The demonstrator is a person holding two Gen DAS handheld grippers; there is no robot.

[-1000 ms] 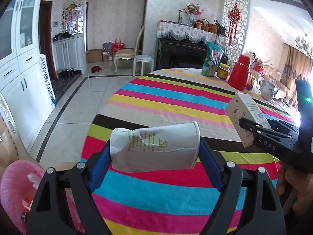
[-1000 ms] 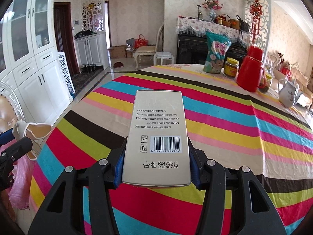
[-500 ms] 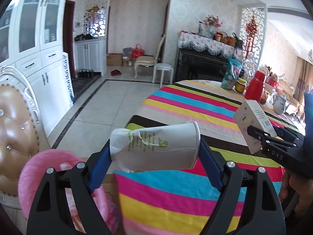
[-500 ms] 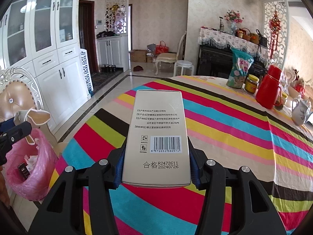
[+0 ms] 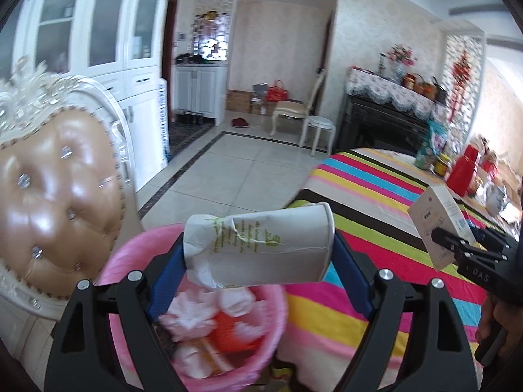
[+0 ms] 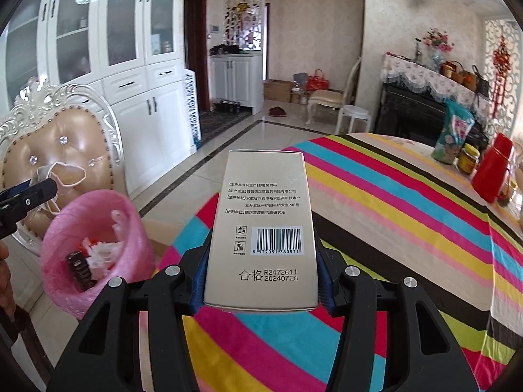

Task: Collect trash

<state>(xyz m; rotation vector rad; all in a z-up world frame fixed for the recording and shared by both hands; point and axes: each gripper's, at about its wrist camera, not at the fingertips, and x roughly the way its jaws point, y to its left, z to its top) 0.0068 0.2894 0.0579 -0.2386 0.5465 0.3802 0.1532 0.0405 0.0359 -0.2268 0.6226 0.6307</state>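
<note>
The left tool [image 5: 258, 254] grips a crushed white paper cup [image 5: 261, 243] sideways between its blue pads, and holds it right above the mouth of the pink-lined trash bin [image 5: 130, 254], which stands on the floor between the table's edge and a tufted chair [image 5: 55, 189]. The right tool [image 6: 261, 277] is closed on a flat beige carton [image 6: 264, 225], which hangs over the striped table [image 6: 408, 202], off to the side of the bin.

To do the drop well, the cup should sit over the middle of the opening before the pads part, since it lies lengthways and its rim end reaches toward the table side; a small shift toward the chair would likely keep it from catching the liner's edge. The bin already holds crumpled paper and a dark packet, so a low release should stop the cup bouncing out. The carton can follow once the left tool is out of the way.

The cup carries green print too creased to read. The carton's back shows Chinese text, a recycling mark, a barcode numbered 6 972051 380971, and "合格 R2472611 20240726". The right tool's body reads "DAS" in the left view.
</note>
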